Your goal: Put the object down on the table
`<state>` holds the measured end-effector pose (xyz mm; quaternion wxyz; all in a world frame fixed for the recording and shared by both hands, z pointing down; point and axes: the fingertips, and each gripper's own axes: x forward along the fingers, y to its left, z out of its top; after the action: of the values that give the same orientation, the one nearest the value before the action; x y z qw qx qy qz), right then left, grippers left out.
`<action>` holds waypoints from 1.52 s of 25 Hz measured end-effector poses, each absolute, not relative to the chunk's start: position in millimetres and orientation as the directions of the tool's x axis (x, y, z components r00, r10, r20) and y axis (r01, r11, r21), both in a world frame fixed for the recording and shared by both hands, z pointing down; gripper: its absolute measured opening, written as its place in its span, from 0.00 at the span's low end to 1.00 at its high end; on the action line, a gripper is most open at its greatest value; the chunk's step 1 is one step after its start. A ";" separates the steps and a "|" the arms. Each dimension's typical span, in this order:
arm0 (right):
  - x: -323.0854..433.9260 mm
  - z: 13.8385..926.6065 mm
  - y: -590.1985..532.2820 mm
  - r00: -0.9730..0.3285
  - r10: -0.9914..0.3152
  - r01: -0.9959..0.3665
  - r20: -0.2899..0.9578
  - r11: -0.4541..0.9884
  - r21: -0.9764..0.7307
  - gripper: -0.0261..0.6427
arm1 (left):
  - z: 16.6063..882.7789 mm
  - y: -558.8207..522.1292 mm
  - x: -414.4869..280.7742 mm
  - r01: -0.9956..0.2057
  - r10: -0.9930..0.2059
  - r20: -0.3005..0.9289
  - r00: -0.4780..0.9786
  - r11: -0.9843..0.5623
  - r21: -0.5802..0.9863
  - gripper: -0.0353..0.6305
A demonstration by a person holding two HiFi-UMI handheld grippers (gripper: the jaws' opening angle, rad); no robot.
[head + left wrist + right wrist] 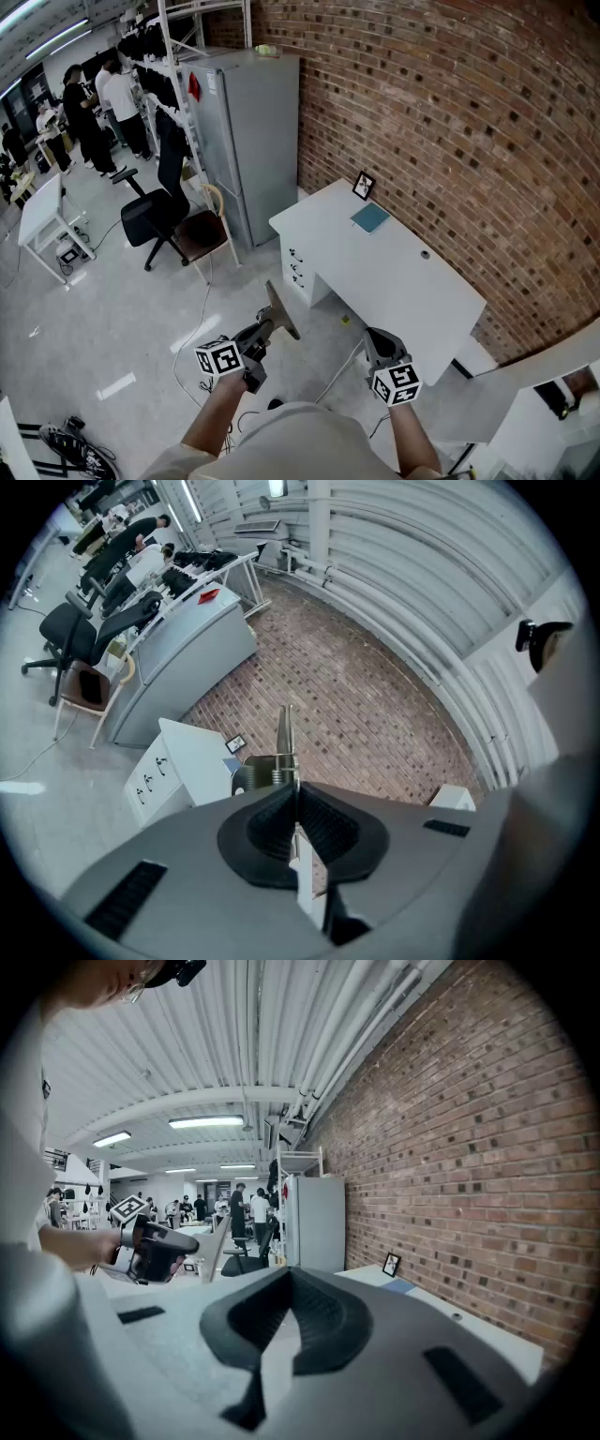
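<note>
Flat metal tool (280, 311) — clamped by its near end in the left gripper (263, 330), held in the air, long axis pointing far. White table (403, 281) lies far and right, well apart. Right gripper (378, 347) — closed, empty, nearer the table.

Place: shared office-workshop | Evidence: brick wall (450, 112), white desk (394, 272), office chair (155, 216), grey cabinet (248, 141), workers (112, 103), strip lights (202, 1122)

Flat grey metal object (280, 310), gripped edge-on in the closed jaws of the left gripper (263, 330), in the air, near the white table (403, 281).
</note>
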<state>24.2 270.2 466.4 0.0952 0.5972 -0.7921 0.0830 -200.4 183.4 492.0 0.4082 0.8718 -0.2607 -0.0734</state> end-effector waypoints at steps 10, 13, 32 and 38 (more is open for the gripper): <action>6.2 466.4 265.4 -0.270 -0.931 -0.961 0.245 0.278 -0.004 0.04 | 495.4 178.4 -213.4 -0.385 -0.506 0.078 0.859 -0.536 0.751 0.04; 3.8 467.5 263.7 -0.268 -0.932 -0.963 0.245 0.269 -0.032 0.04 | 496.6 176.9 -216.9 -0.382 -0.505 0.078 0.860 -0.534 0.754 0.04; -56.9 494.5 242.6 -0.212 -0.927 -0.977 0.311 0.199 -0.072 0.04 | 515.1 150.3 -270.7 -0.352 -0.442 0.106 0.891 -0.525 0.775 0.04; -74.7 495.8 234.3 -0.193 -0.927 -0.981 0.321 0.186 -0.053 0.04 | 521.7 139.7 -289.2 -0.344 -0.420 0.115 0.900 -0.525 0.778 0.04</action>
<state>-74.7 234.3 495.8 0.1087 0.6259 -0.7623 0.1238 -289.2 139.7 521.7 0.4351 0.8722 -0.2191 -0.0436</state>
